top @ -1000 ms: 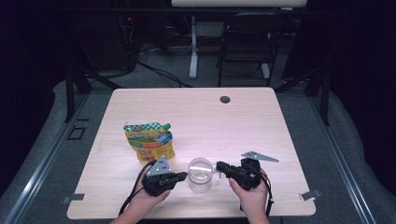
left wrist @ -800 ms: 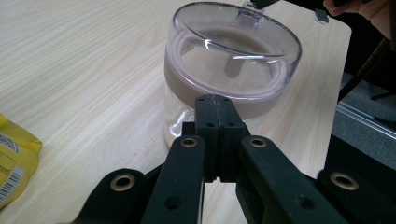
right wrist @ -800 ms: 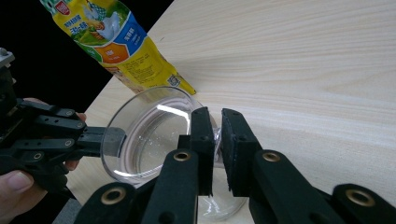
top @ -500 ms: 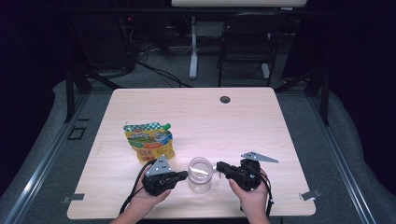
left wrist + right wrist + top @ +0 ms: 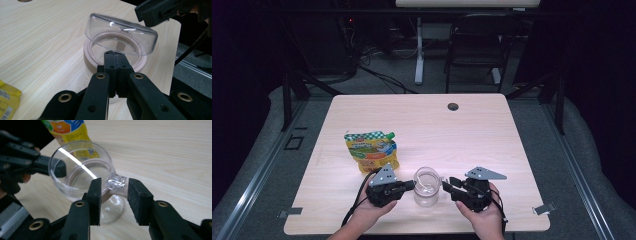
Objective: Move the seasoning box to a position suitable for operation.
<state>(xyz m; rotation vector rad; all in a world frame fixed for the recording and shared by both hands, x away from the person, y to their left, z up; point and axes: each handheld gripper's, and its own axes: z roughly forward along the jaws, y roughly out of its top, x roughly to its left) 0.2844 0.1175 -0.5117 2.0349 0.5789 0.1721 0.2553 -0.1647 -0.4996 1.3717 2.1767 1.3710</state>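
A clear plastic jar stands near the table's front edge between my two grippers. In the left gripper view its clear lid tilts up over a beige ring. My left gripper is shut, its tips against the jar's near rim; I cannot tell whether it pinches anything. My right gripper has just been opening: its jaws stand apart on either side of the jar's clear tab without pressing on it. In the high view the left gripper and right gripper flank the jar.
A yellow and green food pouch lies on the table behind the left gripper. A round cable hole sits near the far edge. A chair and desk legs stand beyond the table.
The right gripper's jaws look a little wider apart at the jar. Both hands, the jar and the pouch stay where they were.
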